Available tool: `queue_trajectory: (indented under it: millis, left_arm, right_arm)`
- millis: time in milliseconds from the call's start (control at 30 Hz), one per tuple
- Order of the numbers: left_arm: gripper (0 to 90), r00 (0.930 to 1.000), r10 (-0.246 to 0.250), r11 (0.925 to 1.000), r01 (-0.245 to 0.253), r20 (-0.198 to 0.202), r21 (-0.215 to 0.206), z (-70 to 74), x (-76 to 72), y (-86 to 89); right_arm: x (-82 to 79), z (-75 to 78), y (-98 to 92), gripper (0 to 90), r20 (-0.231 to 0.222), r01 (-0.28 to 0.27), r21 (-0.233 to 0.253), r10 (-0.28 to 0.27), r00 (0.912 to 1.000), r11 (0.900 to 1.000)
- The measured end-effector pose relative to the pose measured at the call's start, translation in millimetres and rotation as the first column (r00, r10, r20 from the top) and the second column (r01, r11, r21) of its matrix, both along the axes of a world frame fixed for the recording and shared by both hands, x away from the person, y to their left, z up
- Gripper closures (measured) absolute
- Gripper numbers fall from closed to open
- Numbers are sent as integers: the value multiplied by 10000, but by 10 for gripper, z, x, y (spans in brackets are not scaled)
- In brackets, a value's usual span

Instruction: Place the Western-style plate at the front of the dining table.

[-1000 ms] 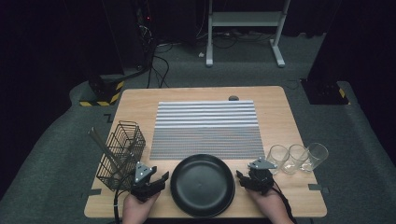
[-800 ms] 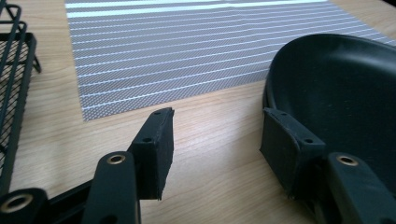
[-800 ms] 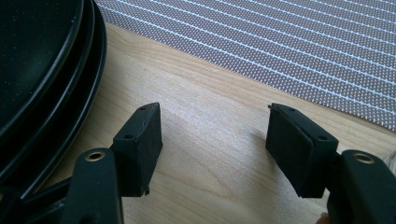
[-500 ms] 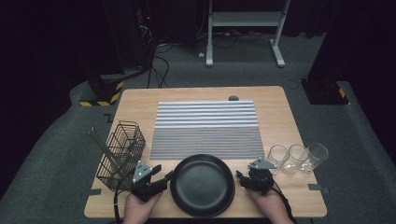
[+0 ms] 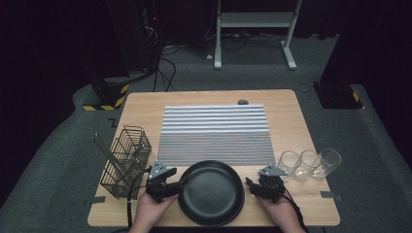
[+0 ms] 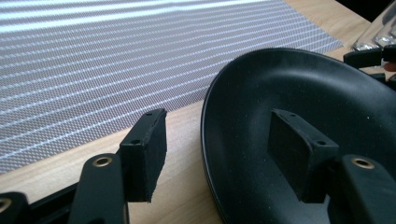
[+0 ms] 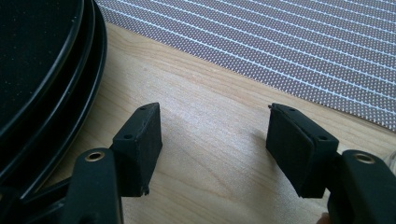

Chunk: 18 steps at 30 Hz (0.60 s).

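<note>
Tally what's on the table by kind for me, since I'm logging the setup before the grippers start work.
Black plates: 2 at least, stacked, judging by the rims in the right gripper view
Clear glasses: 3
Striped placemat: 1
Wire basket: 1
Sticks in the basket: count unclear, left out
Total: 7

Spread jaws over bare table (image 7: 205, 140), beside black plates (image 7: 42, 70).

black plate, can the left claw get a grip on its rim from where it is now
Probably yes. In the left gripper view the left claw is open with one jaw outside the black plate and the other over its inside, so the rim sits between them. Nothing blocks it; closing should pinch the rim.
</note>
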<state>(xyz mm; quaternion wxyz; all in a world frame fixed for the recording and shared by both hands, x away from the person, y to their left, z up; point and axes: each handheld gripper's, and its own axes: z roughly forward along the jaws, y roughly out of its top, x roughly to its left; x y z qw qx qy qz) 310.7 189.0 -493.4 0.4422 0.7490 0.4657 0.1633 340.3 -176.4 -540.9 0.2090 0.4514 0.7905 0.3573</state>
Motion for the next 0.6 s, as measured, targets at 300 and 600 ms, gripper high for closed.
queue_trajectory:
  millis: [300,600]
  left_arm:
    - [427,9981,-171,9991,148,-589,-391,-82,-26,76]
    - [405,9969,-81,9991,48,-787,-420,-110,-95,132]
  right_arm:
    - [-6,1,0,391,29,-71,2,71,10000,10000]
    - [-43,32,-26,462,118,-10,74,9,9999,10000]
